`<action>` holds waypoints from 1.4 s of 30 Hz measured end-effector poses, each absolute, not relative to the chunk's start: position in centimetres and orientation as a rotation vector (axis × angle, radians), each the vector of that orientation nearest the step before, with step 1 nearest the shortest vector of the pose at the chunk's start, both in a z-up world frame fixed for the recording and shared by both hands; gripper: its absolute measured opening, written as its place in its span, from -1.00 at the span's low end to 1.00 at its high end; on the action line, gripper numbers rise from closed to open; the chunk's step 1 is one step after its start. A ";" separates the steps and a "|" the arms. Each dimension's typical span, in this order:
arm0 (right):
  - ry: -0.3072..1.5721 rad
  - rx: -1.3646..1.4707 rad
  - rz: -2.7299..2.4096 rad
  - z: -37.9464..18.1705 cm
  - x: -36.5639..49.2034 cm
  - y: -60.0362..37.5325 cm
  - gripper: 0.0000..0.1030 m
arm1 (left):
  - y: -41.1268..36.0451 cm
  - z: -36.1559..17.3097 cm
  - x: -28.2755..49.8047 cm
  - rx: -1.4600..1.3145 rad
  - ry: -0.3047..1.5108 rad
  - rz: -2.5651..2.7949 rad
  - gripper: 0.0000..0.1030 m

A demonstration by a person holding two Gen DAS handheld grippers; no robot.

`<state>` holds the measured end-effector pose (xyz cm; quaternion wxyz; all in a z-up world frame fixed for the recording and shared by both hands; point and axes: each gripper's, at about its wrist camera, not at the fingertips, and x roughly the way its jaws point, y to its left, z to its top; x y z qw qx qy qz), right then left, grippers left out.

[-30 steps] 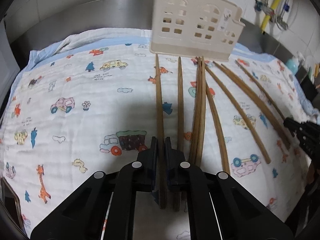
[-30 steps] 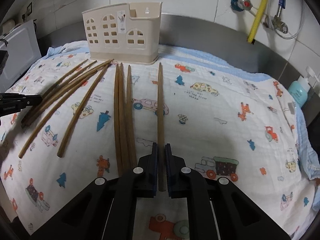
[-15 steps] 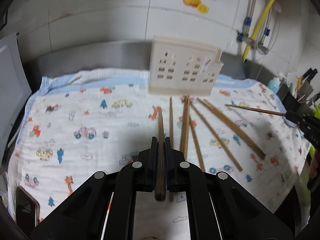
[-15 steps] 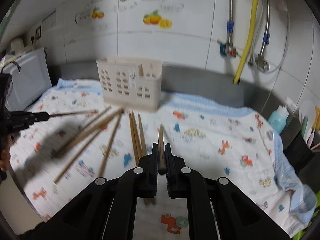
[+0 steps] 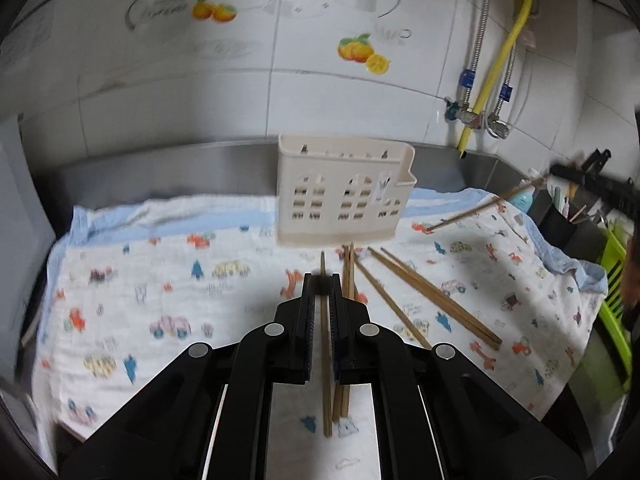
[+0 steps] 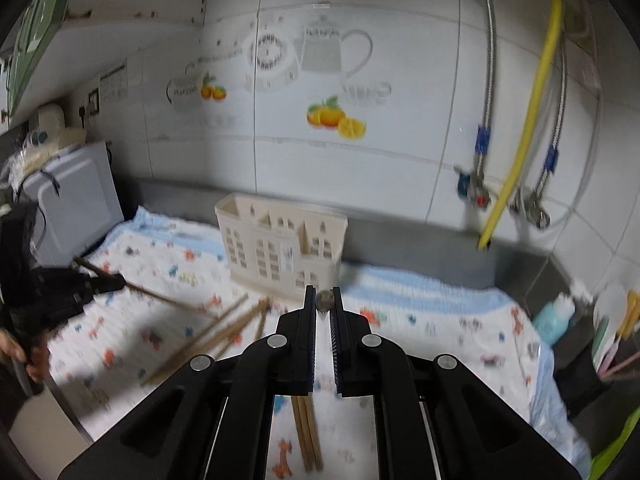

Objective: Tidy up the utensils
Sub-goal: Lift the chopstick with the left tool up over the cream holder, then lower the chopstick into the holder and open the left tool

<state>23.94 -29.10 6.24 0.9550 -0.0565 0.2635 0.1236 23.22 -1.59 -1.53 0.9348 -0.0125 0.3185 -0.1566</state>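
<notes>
I've got one chopstick in each tool. My left gripper is pressed tight on a single brown chopstick, which I see end-on between the pads in its own view; from the right wrist view that same stick slants down from the tool toward the cloth, clear of the pile. My right gripper is clamped on its own chopstick, only the blunt end showing between the fingertips, pointing toward the holder. The cream utensil holder, the one with little window cutouts, stands upright at the back of the patterned cloth, against the steel backsplash. The loose chopsticks lie flat on the cloth in front of the holder: a few side by side directly beneath my left tool, others fanned out to the right of them. The yellow hose and braided pipes hang on the tiled wall at the right, and a blue bottle sits at the cloth's far right edge.
</notes>
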 end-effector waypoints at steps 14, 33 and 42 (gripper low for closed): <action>0.629 -0.137 0.304 11.1 34.6 -25.8 -0.87 | -3.0 3.6 25.6 0.058 0.572 -0.345 -0.89; 0.724 -0.121 0.299 5.2 38.4 -25.7 -0.87 | -5.0 13.5 31.6 0.069 0.348 -0.307 -0.89; 0.694 -0.103 0.300 5.3 38.3 -26.2 -0.83 | -4.4 9.0 36.9 0.002 0.476 -0.302 -0.89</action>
